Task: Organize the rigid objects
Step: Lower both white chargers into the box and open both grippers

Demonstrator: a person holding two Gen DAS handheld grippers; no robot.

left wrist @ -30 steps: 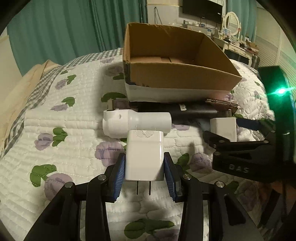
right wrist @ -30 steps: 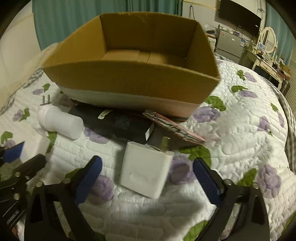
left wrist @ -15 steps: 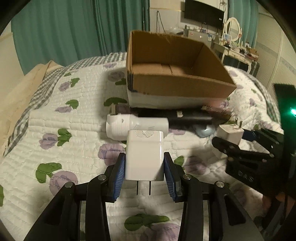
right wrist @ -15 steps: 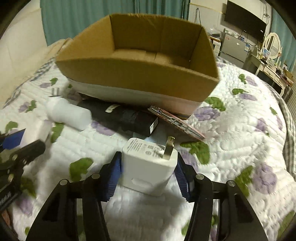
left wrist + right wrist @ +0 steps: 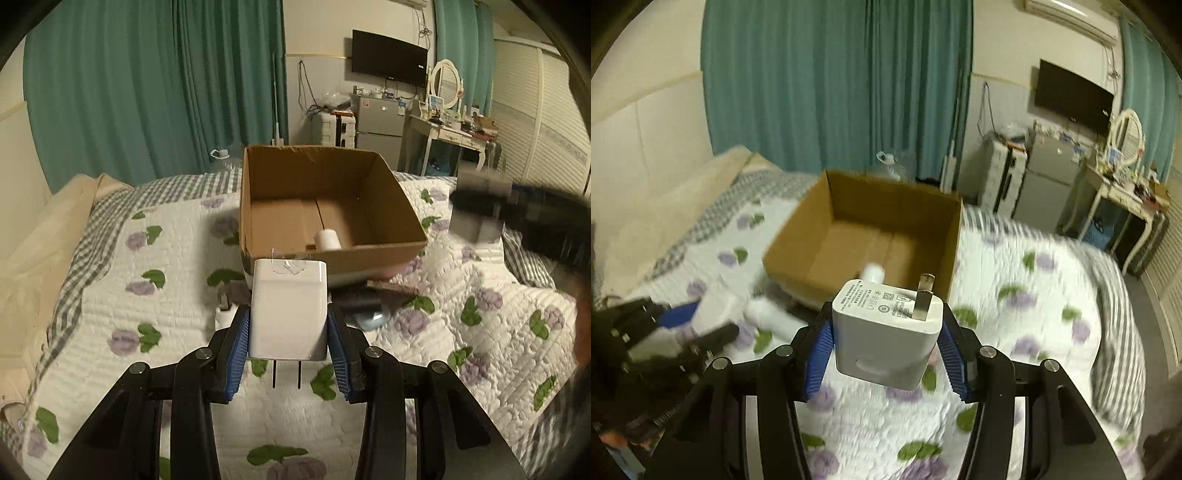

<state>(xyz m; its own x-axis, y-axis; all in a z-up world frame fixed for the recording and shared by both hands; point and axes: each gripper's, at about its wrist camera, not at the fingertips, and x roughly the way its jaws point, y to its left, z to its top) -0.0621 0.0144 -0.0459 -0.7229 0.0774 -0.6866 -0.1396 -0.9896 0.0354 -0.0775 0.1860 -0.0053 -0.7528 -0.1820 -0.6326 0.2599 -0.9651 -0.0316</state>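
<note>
Holding two items aloft over the bed (image 5: 110,280), I list what each claw carries.

Item one: left claw (image 5: 289,347), closed on a white square charger (image 5: 288,310), gripped by its flat sides between the blue pads, prongs pointing back toward the camera. I judge this grip keeps the body level for a drop into the cardboard box (image 5: 380,184), which sits just ahead and lower.

Item two: right claw (image 5: 886,352), closed on a white plug adapter (image 5: 886,332), printed face and one metal prong upward, body slightly tilted. It hangs near the box's (image 5: 798,240) front corner, above the quilt.

Item three: inside the box, a white cylindrical piece (image 5: 327,240) lies against the near wall; the rest of the floor looks bare.

Surroundings: on the quilt in front of the box lie a dark flat object (image 5: 354,301), a bluish rounded thing (image 5: 373,319) partly hidden by the charger, and another white item (image 5: 768,314), blurred. In my judgement the box's near wall is the only obstacle; both claws already ride above its rim, though they may crowd each other.
</note>
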